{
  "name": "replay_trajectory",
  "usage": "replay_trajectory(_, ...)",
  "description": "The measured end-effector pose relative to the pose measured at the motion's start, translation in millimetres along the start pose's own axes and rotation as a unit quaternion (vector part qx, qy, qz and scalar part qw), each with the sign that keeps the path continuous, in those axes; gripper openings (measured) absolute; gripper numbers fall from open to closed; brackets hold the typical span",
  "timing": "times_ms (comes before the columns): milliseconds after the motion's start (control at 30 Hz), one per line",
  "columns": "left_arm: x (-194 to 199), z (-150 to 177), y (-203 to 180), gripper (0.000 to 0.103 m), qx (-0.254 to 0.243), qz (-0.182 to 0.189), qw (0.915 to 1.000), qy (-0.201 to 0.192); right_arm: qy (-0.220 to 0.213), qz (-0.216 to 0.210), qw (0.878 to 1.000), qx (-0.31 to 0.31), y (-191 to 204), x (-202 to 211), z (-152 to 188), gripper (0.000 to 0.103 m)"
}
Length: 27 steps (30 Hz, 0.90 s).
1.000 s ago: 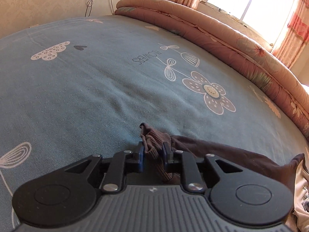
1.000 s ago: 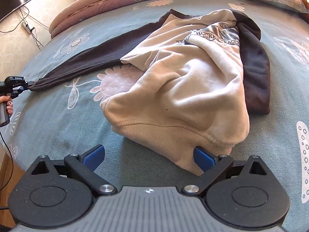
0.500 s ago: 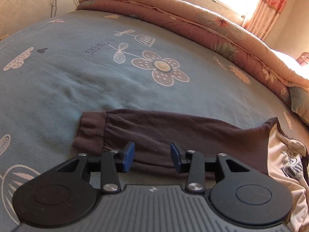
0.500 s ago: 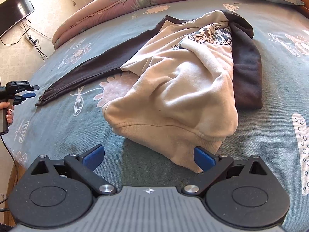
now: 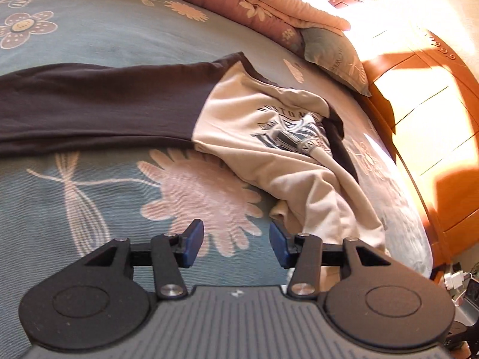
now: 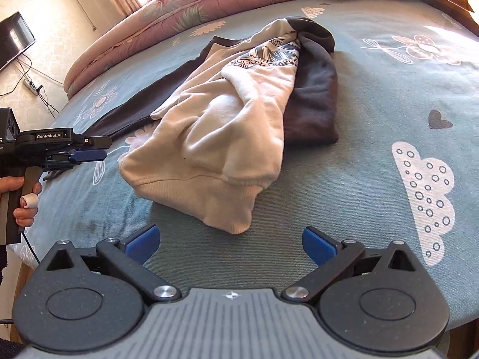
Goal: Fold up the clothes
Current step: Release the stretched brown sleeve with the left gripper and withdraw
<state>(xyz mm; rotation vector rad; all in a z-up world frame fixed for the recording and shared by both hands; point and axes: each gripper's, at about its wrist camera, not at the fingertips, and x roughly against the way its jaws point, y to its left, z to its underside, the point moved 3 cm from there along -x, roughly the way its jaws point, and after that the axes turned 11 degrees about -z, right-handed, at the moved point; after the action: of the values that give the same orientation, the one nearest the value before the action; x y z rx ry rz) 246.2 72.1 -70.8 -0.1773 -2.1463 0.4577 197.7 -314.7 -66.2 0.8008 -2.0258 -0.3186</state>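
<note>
- A cream-and-dark-brown cotton sweatshirt [image 6: 227, 125] with a printed chest logo lies crumpled on the bed [image 6: 374, 155], which wears a teal sheet patterned with pale flowers and clouds.
- One long dark-brown sleeve [image 5: 98, 104] is stretched flat across the sheet, away from the cream body; the other dark sleeve [image 6: 314, 101] lies folded beside the body on its far side.
- The left claw [image 5: 236, 243] hovers above the sheet with its blue-padded jaws apart and nothing between them; the outstretched sleeve lies beyond it, and the cream hem [image 5: 287, 212] sits just past its right jaw.
- In the right wrist view this left claw [image 6: 98, 152] appears at the left edge, held in a person's hand [image 6: 25, 197], its tips near the sleeve's edge.
- The right claw [image 6: 229, 243] is spread wide and empty, low over the sheet, with the ribbed cream waistband [image 6: 209, 206] lying just ahead of it, roughly between the two pads but not touching them.
- A rolled pink floral quilt [image 6: 185, 12] runs along the far side of the bed, and a teal pillow [image 5: 335, 56] rests near the orange wooden headboard [image 5: 425, 125].
</note>
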Motion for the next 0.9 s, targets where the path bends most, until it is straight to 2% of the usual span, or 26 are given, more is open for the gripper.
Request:
replay_trajectory(100, 4, 8, -21, 0.053, -0.003, 0.041, 0.9991, -0.002, -0.001, 0.001, 1.0, -0.006, -7, 2, 4, 0.103)
replay_trajectory(167, 3, 14, -34, 0.056, -0.016, 0.055, 0.9983, 0.0, 0.0, -0.001, 1.0, -0.012, -13, 0, 7, 0.103)
replay_trajectory(467, -22, 40, -49, 0.057, -0.048, 0.057, 0.9967, 0.032, 0.012, -0.014, 0.999, -0.036, -28, -11, 17, 0.103)
replay_trajectory(733, -43, 47, -37, 0.054, -0.016, 0.069, 0.9968, 0.038, 0.009, -0.019, 1.0, -0.018, -30, -14, 19, 0.103)
replay_trajectory(900, -19, 51, -40, 0.054, -0.047, 0.092, 0.9946, -0.005, 0.008, -0.015, 1.0, -0.001, -28, -16, 21, 0.103)
